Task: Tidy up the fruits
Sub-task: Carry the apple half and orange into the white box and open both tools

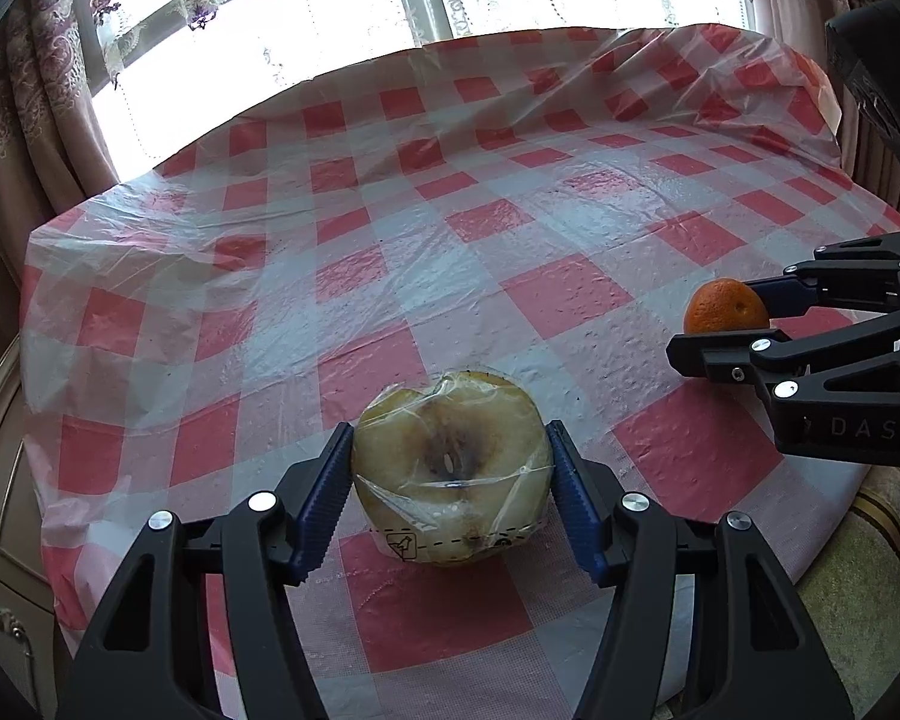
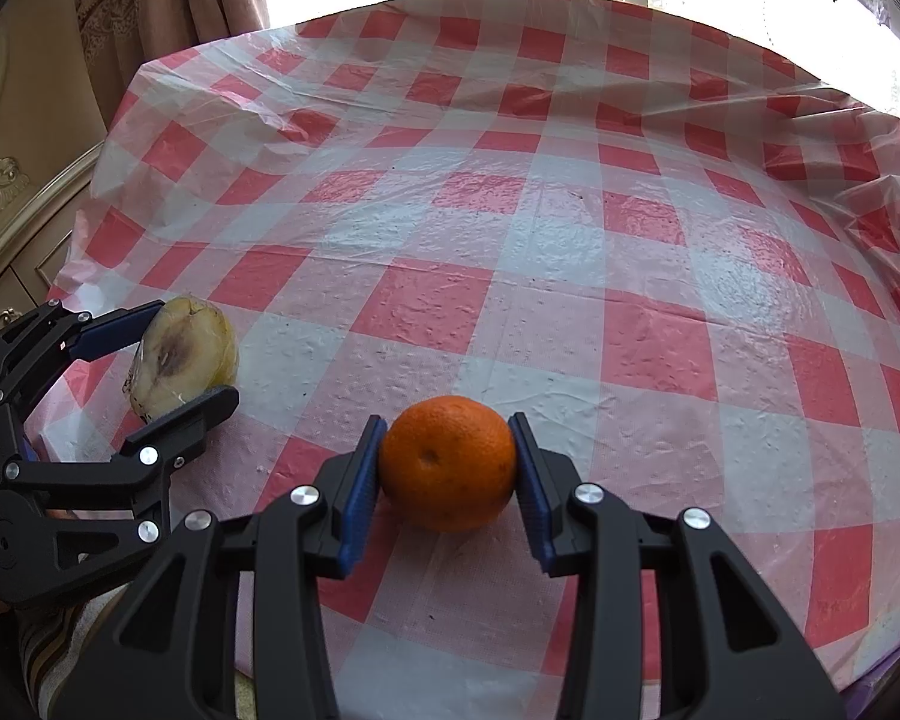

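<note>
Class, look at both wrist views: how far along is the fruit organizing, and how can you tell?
Nothing looks sorted yet. In hand: the left gripper is shut on a plastic-wrapped cut apple half, the right gripper on an orange, both near the checkered tablecloth's front edge. Left: placing both; no bowl or tray is visible.

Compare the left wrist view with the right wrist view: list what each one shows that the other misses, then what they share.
Only the left wrist view shows the printed label on the wrap of the cut fruit, plus the window with its patterned lace curtain.

Only the right wrist view shows the carved gold-trimmed furniture beside the table.

Both show the checkered tablecloth, the left gripper with its jaws against the wrapped cut fruit, and the right gripper with its jaws against the orange. Both fruits sit on the cloth.
</note>
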`<state>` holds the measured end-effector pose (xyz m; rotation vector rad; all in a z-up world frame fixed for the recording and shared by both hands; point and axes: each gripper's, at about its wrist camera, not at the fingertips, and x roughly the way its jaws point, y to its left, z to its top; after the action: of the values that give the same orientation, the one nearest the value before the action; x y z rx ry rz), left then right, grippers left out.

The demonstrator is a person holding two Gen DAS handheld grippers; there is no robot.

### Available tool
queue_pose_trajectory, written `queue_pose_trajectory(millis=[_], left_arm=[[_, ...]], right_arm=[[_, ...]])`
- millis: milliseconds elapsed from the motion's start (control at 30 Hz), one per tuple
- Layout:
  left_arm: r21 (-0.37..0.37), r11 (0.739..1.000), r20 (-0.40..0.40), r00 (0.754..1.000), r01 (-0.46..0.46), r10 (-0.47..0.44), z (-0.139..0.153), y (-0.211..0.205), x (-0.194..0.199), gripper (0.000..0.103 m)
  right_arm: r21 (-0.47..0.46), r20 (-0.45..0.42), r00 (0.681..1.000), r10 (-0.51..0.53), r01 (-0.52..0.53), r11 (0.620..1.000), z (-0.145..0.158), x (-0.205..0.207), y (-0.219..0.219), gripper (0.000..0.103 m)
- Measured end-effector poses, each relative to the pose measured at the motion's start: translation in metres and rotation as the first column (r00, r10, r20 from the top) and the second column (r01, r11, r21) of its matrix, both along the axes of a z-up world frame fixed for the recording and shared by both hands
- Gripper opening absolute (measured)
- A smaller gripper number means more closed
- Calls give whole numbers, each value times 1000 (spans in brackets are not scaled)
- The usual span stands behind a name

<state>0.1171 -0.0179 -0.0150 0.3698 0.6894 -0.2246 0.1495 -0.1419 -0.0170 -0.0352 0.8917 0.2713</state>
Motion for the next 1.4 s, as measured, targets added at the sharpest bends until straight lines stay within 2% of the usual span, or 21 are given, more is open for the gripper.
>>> queue_pose_trajectory(millis=[433, 700, 933, 1200, 1400], left_arm=[[78, 997, 76, 997, 23, -29, 15, -13, -12, 60], [89, 995, 113, 992, 53, -63, 34, -26, -27, 60], [81, 988, 114, 983, 132, -141, 49, -52, -46, 60], [104, 956, 116, 952, 273, -284, 57, -105, -75, 60], [102, 921, 102, 917, 376, -385, 63, -148, -95, 60]], right_arm=[[30, 32, 999, -40, 39, 999, 18, -13, -18, 41], [53, 48, 992, -117, 114, 992, 36, -45, -51, 41], [34, 55, 978, -200, 198, 980, 43, -84, -92, 41], [10, 48, 942, -331, 331, 944, 42, -135, -155, 41], [-5, 43, 909, -415, 416, 909, 40, -169, -196, 41]])
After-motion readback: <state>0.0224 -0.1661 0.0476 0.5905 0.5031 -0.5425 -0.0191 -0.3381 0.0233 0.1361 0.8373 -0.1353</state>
